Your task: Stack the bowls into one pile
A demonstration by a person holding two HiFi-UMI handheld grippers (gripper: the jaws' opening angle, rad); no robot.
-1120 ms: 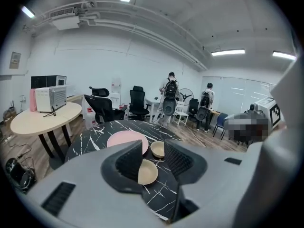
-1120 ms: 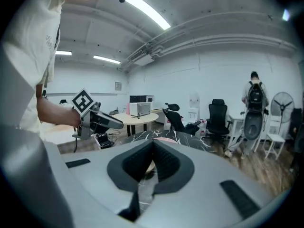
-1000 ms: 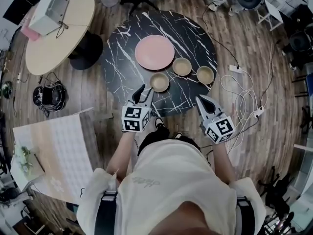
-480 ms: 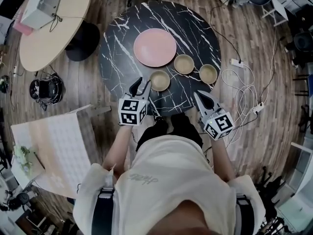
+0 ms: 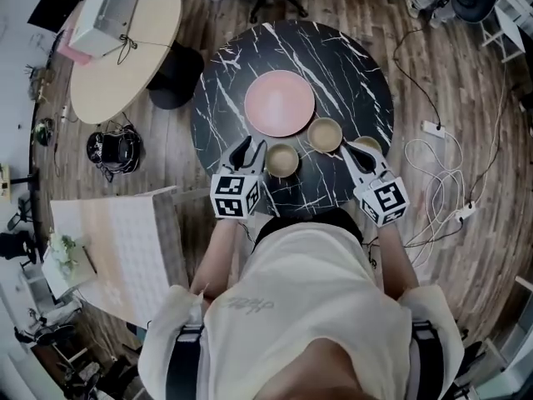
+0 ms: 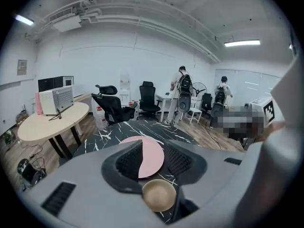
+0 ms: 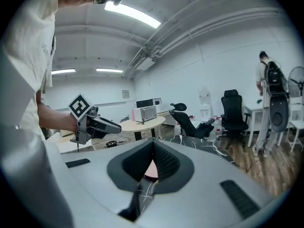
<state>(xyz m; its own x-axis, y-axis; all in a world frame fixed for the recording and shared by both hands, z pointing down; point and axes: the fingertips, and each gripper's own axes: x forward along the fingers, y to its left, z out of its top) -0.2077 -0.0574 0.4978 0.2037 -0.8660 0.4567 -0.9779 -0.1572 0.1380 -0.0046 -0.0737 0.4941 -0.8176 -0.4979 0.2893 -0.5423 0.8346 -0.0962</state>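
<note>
Three tan bowls stand apart on the round black marble table [image 5: 250,65]: a near one [image 5: 281,160], a middle one [image 5: 325,135], and a right one [image 5: 367,146] half hidden by my right gripper. A pink plate [image 5: 280,103] lies behind them. My left gripper [image 5: 250,148] is open, just left of the near bowl, which shows below its jaws [image 6: 159,194] with the plate [image 6: 153,161] beyond. My right gripper [image 5: 348,153] is shut and empty, over the right bowl's near edge. In the right gripper view only a sliver of plate [image 7: 150,171] shows.
A beige round table [image 5: 125,57] with a white box [image 5: 104,15] stands to the left. Cables and a power strip [image 5: 450,182] lie on the wooden floor at right. A pale sheet [image 5: 108,248] sits lower left. Office chairs and two people [image 6: 183,94] are beyond the table.
Both grippers have moved forward over the table's near edge. The left one now sits beside the near bowl, and the right one has reached the right bowl. The head view shifted.
</note>
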